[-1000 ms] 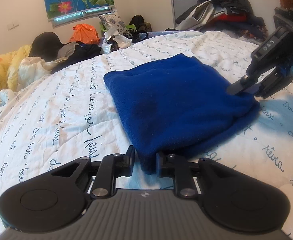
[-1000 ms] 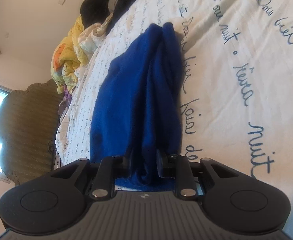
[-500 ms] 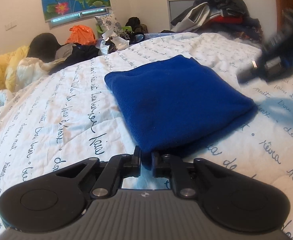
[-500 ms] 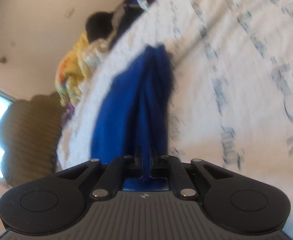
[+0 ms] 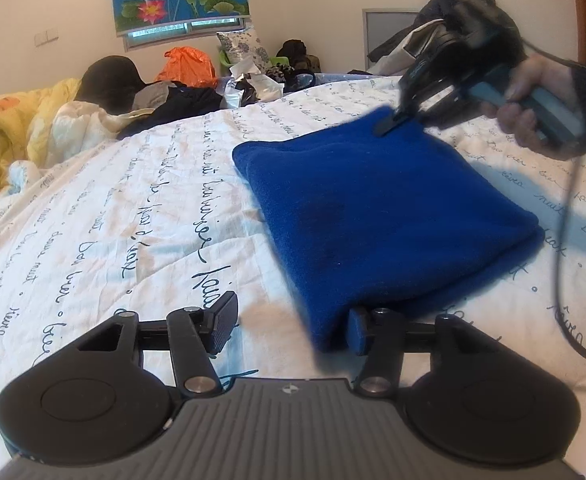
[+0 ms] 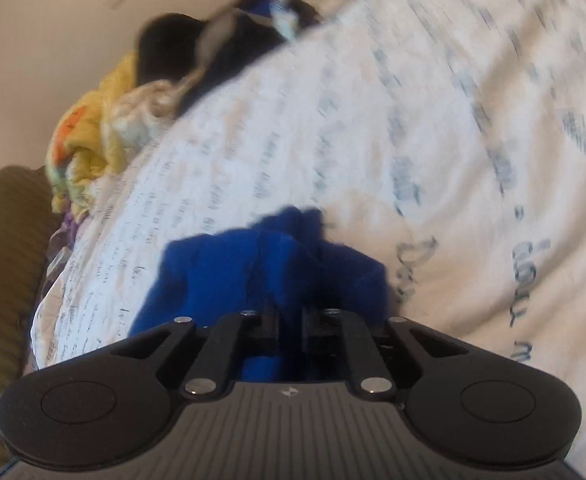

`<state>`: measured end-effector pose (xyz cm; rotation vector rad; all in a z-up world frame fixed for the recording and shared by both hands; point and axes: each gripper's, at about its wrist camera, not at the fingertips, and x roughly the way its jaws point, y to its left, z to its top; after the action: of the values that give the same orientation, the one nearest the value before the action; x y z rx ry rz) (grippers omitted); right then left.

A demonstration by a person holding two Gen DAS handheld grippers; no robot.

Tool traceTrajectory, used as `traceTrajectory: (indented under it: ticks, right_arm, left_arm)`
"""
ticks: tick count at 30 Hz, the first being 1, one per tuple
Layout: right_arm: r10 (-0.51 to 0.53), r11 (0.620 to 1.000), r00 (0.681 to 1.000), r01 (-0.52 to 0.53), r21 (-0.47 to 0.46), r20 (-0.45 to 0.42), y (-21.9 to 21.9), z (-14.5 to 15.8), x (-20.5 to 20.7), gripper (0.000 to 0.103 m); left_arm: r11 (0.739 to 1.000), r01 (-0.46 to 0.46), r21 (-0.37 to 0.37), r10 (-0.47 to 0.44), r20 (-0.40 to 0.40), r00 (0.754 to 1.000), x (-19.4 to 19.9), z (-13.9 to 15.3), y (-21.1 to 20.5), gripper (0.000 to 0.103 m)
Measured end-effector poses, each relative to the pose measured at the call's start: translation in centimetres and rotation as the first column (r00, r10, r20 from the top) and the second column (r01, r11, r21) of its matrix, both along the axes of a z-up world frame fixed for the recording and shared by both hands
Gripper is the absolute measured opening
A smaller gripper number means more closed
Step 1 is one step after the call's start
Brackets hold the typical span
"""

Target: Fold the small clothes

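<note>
A folded blue fleece cloth (image 5: 373, 208) lies on the white script-printed bed sheet (image 5: 133, 220). My left gripper (image 5: 291, 328) is at the cloth's near corner with its jaws opening. The corner lies loose between them, against the right finger (image 5: 357, 330), and the left finger stands apart. A hand (image 5: 533, 100) holds my right gripper (image 5: 389, 126) at the cloth's far right corner. In the right wrist view, my right gripper (image 6: 291, 316) has its jaws closing tight on a bunched fold of the blue cloth (image 6: 221, 272).
A yellow quilt (image 5: 21, 128), dark garments and an orange bag (image 5: 189, 64) are heaped along the bed's far side. More clothes (image 5: 453, 12) are piled at the back right. A black cable (image 5: 561, 260) trails from the right gripper over the sheet.
The left jaws have spread and let go of the near corner. The right gripper has swung from the cloth's right edge to its far corner and narrowed on a fold there.
</note>
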<state>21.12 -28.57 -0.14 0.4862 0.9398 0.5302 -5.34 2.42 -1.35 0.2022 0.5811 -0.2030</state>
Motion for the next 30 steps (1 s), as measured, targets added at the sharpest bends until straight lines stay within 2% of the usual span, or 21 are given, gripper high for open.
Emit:
traceTrajectory:
  ticks: [1, 3, 5, 6, 7, 8, 9, 10, 11, 13, 15, 16, 17, 18, 19, 20, 22, 25, 27, 29, 30]
  right_arm:
    - [-0.015, 1.0, 0.999, 0.014, 0.02, 0.03, -0.9, 0.0, -0.7, 0.009]
    - [-0.06, 0.996, 0.997, 0.063, 0.064, -0.037, -2.7, -3.1, -1.0, 0.008]
    - [-0.09, 0.983, 0.995, 0.095, 0.154, -0.041, -4.0, -3.9, -1.7, 0.012]
    - [-0.116, 0.978, 0.992, 0.123, 0.168, -0.054, -4.2, -3.6, -2.0, 0.018]
    - [-0.145, 0.971, 0.987, 0.156, 0.183, -0.072, -4.7, -2.9, -2.6, 0.03]
    - [-0.156, 0.963, 0.986, 0.166, 0.211, -0.062, -5.3, -2.2, -3.6, 0.039]
    - [-0.16, 0.955, 0.986, 0.164, 0.246, -0.036, -5.9, -1.8, -4.8, 0.07]
    - [-0.16, 0.951, 0.987, 0.159, 0.265, -0.016, -6.4, -1.3, -6.2, 0.095]
    - [-0.146, 0.956, 0.989, 0.145, 0.255, -0.015, -6.4, -1.3, -7.1, 0.097]
    - [-0.089, 0.969, 0.995, 0.098, 0.225, -0.051, -5.6, -1.6, -8.1, 0.097]
    - [-0.025, 0.977, 0.995, 0.044, 0.211, -0.094, -4.4, -2.4, -8.8, 0.096]
    - [0.008, 0.981, 0.996, 0.01, 0.193, -0.093, -3.7, -2.4, -9.5, 0.094]
    - [0.025, 0.986, 0.998, -0.016, 0.168, -0.051, -2.9, -2.4, -10.1, 0.094]
    - [0.053, 0.992, 0.998, -0.051, 0.119, -0.015, -1.8, -2.2, -10.4, 0.082]
    - [0.081, 0.995, 0.997, -0.08, 0.066, -0.015, -0.7, -1.7, -10.6, 0.02]
    - [0.098, 0.995, 0.994, -0.096, 0.033, -0.05, -0.1, -1.7, -10.6, 0.018]
    - [0.124, 0.992, 0.992, -0.124, 0.023, -0.016, -0.2, -0.7, -11.5, 0.018]
    - [0.132, 0.991, 0.991, -0.133, -0.012, -0.017, -1.1, -1.1, -12.8, 0.02]
    - [0.122, 0.992, 0.992, -0.122, 0.014, -0.012, -1.6, -2.1, -13.0, 0.025]
    - [0.086, 0.996, 0.994, -0.084, 0.024, -0.066, -1.8, -0.9, -12.1, 0.036]
    - [0.053, 0.998, 0.998, -0.052, 0.023, -0.032, -2.0, 0.4, -11.9, 0.043]
  left_arm:
    - [1.0, -0.004, -0.011, 0.004, -0.004, 1.0, 0.1, 0.0, 0.1, 0.055]
    - [0.999, -0.007, -0.031, 0.007, -0.011, 1.0, 0.1, 0.0, 0.2, 0.055]
    - [0.998, 0.02, -0.062, -0.021, -0.023, 1.0, 0.1, 0.2, 0.7, 0.055]
    - [0.995, 0.037, -0.095, -0.041, -0.037, 0.998, -0.1, 0.5, 1.1, 0.055]
    - [0.987, 0.05, -0.152, -0.059, -0.055, 0.997, -0.3, 1.0, 1.7, 0.055]
    - [0.968, 0.058, -0.245, -0.078, -0.072, 0.994, -0.6, 1.6, 2.7, 0.062]
    - [0.941, 0.054, -0.334, -0.089, -0.093, 0.992, -0.6, 2.1, 3.6, 0.076]
    - [0.903, 0.031, -0.428, -0.092, -0.122, 0.988, -0.3, 2.3, 4.6, 0.082]
    - [0.863, 0.002, -0.504, -0.093, -0.156, 0.983, 0.3, 2.2, 5.3, 0.086]
    - [0.805, -0.068, -0.59, -0.084, -0.227, 0.97, 2.2, 1.5, 5.9, 0.083]
    - [0.79, -0.126, -0.6, -0.076, -0.3, 0.951, 4.4, 0.5, 5.2, 0.073]
    - [0.798, -0.121, -0.591, -0.07, -0.289, 0.955, 5.2, 0.6, 4.5, 0.07]
    - [0.804, -0.117, -0.583, -0.079, -0.3, 0.951, 6.0, 0.6, 3.9, 0.054]
    - [0.809, -0.126, -0.574, -0.092, -0.336, 0.937, 6.8, 0.6, 3.2, 0.013]
    - [0.821, -0.142, -0.554, -0.087, -0.366, 0.927, 7.3, 0.6, 2.8, 0.011]
    - [0.834, -0.137, -0.534, -0.079, -0.362, 0.929, 7.3, 1.1, 2.5, 0.01]
    - [0.879, -0.081, -0.469, -0.089, -0.328, 0.94, 6.2, 2.4, 2.2, 0.01]
    - [0.949, -0.041, -0.313, -0.061, -0.31, 0.949, 5.0, 1.9, 2.0, 0.025]
    - [0.959, -0.033, -0.282, -0.044, -0.262, 0.964, 4.2, 2.1, 2.0, 0.04]
    - [0.966, -0.016, -0.257, -0.029, -0.17, 0.985, 3.0, 3.6, 1.6, 0.054]
    - [0.967, 0.022, -0.252, -0.05, -0.104, 0.993, 2.3, 4.6, 1.0, 0.06]
